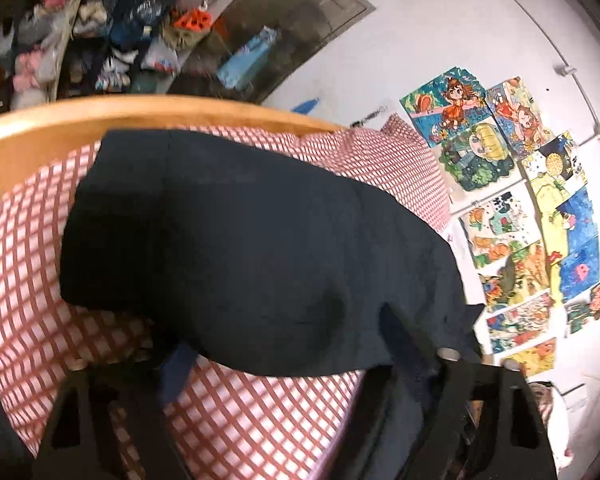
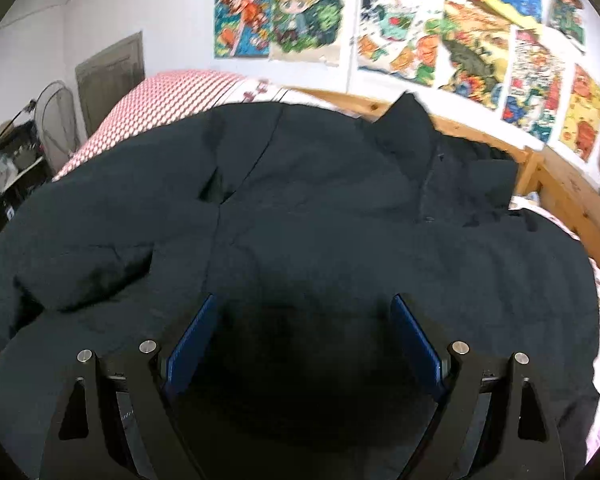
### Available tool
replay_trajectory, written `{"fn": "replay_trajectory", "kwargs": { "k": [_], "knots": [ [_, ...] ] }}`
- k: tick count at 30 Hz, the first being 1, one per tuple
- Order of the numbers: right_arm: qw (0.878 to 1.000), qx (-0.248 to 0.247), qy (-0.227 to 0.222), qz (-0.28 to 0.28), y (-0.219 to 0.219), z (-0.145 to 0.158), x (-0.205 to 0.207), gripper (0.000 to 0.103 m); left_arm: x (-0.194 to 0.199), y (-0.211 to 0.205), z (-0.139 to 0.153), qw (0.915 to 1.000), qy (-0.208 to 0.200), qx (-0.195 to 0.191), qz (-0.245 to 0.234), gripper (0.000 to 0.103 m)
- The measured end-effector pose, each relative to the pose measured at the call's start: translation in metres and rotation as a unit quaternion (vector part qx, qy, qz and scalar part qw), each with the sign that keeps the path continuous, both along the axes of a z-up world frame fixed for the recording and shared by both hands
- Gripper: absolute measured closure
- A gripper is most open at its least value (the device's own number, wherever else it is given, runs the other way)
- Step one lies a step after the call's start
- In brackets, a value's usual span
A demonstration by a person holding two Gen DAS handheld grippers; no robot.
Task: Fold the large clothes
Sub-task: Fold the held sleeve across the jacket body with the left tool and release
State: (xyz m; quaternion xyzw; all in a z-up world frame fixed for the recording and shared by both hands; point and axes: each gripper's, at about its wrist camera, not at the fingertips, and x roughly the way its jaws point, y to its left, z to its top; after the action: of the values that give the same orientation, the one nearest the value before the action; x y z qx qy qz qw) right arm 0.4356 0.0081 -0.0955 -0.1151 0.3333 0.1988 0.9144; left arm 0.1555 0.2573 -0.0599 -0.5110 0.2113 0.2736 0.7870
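Note:
A large dark navy garment (image 1: pixel 236 232) lies spread over the red-and-white checked bed cover (image 1: pixel 32 280). My left gripper (image 1: pixel 288 344) is open at the garment's near edge. Its blue-padded left finger (image 1: pixel 176 364) sits just under the hem, and cloth drapes over the right finger (image 1: pixel 404 344). In the right wrist view the same garment (image 2: pixel 320 208) fills the frame, with a raised collar (image 2: pixel 408 128) at the far side. My right gripper (image 2: pixel 304 340) hovers open just above the cloth. Both blue pads (image 2: pixel 190 344) are wide apart with nothing pinched between them.
A wooden bed frame (image 1: pixel 140 108) curves behind the bed, and its rail (image 2: pixel 556 176) runs along the wall. A checked pillow (image 1: pixel 400 168) lies near the wall with coloured drawings (image 1: pixel 500 184). Cluttered shelves (image 1: pixel 100 40), a standing fan (image 2: pixel 56 120) and a door (image 2: pixel 112 72) stand beyond.

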Motion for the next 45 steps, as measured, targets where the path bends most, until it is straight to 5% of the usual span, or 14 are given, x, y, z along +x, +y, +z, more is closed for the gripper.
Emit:
{"fn": "replay_trajectory", "kwargs": {
  "k": [3, 7, 14, 17, 19, 23, 31, 37, 45],
  "knots": [
    [1.000, -0.016, 0.024, 0.008, 0.012, -0.014, 0.009, 0.019, -0.002, 0.007, -0.002, 0.9997, 0.017, 0.015, 0.008, 0.067],
    [0.999, -0.014, 0.040, 0.004, 0.014, -0.035, 0.012, 0.013, -0.012, 0.014, 0.001, 0.9992, -0.011, 0.027, 0.028, 0.086],
    [0.999, 0.018, 0.028, 0.005, 0.004, -0.033, 0.002, 0.012, -0.007, 0.011, 0.043, 0.9926, -0.038, 0.114, 0.017, 0.095],
    [0.999, 0.050, 0.017, -0.006, -0.014, -0.017, -0.003, 0.012, 0.001, 0.004, 0.074, 0.9835, -0.050, 0.174, -0.006, 0.095],
    [0.997, 0.079, 0.020, -0.017, -0.030, -0.006, -0.007, 0.012, 0.011, -0.001, 0.097, 0.9740, -0.058, 0.216, -0.034, 0.095],
    [0.993, 0.109, 0.027, -0.046, -0.065, 0.004, -0.020, 0.012, 0.035, -0.025, 0.148, 0.9414, -0.076, 0.315, -0.093, 0.095],
    [0.985, 0.147, 0.015, -0.091, -0.144, 0.015, -0.040, 0.012, 0.095, -0.100, 0.223, 0.8711, -0.110, 0.405, -0.256, 0.095],
    [0.978, 0.160, 0.004, -0.137, -0.204, 0.014, -0.045, 0.012, 0.141, -0.168, 0.213, 0.8315, -0.102, 0.398, -0.374, 0.095],
    [0.972, 0.160, 0.004, -0.173, -0.257, 0.002, -0.044, 0.012, 0.191, -0.237, 0.157, 0.7980, -0.060, 0.356, -0.483, 0.095]
  ]
}}
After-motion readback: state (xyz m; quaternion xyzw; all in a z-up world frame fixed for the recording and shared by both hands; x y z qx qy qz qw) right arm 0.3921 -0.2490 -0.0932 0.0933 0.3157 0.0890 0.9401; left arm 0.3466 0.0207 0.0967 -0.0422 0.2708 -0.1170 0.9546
